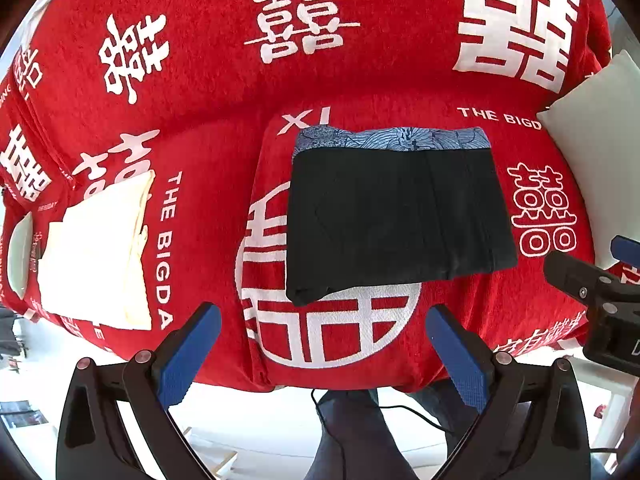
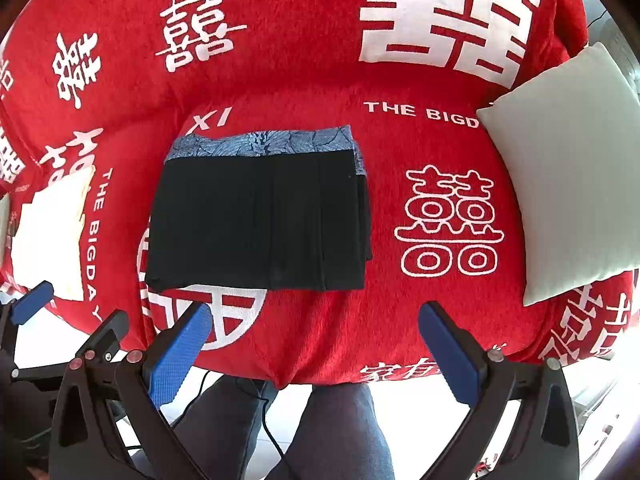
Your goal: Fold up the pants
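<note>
Sofa cover [image 1: 224,128], plush red fleece printed with white characters, spread ahead of both tools. Pants [image 1: 396,220], black matte fabric with a blue patterned waistband, folded into a flat rectangle, lying just beyond the fingertips, untouched; pale ribbed cushion [image 2: 560,184] off to the right, cream folded cloth [image 1: 96,256] to the left. Left gripper [image 1: 320,348] and right gripper [image 2: 316,348]: black frames, textured blue pads, both spread wide and holding nothing.

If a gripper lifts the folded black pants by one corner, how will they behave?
The folded black pants with blue patterned waistband would probably droop and unfold: stacked loose layers show at the edges. Pushed, they would likely bunch, since the fuzzy red blanket looks grippy.
</note>
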A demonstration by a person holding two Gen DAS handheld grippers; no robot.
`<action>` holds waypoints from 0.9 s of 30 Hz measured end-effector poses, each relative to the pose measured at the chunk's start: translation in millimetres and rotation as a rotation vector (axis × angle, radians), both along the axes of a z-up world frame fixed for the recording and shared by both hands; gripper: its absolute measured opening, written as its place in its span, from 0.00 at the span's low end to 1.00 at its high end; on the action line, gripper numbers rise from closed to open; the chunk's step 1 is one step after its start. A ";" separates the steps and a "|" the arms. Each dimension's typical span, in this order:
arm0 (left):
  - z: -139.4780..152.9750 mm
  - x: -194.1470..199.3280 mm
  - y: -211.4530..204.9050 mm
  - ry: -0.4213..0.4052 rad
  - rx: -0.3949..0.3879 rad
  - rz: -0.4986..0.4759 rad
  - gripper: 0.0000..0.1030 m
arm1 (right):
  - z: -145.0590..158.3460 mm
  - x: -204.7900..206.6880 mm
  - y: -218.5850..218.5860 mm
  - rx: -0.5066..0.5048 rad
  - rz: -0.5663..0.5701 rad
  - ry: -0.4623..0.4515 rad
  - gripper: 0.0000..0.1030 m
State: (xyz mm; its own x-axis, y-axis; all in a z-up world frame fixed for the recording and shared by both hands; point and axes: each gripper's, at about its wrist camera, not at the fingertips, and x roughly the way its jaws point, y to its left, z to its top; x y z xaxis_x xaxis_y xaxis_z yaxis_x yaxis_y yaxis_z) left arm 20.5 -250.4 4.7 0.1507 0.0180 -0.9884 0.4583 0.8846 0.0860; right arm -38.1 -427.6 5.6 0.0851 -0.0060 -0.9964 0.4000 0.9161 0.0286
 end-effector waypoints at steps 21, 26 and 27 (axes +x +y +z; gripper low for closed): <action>4.1 0.3 -5.6 -0.010 -0.008 0.010 1.00 | 3.4 4.1 2.3 -0.009 0.015 -0.013 1.00; 4.3 0.4 -5.3 -0.009 -0.010 0.013 1.00 | 3.6 5.9 1.8 -0.008 0.024 -0.011 1.00; 4.2 0.5 -5.5 -0.009 -0.011 0.016 1.00 | 3.8 7.0 1.8 -0.008 0.028 -0.011 1.00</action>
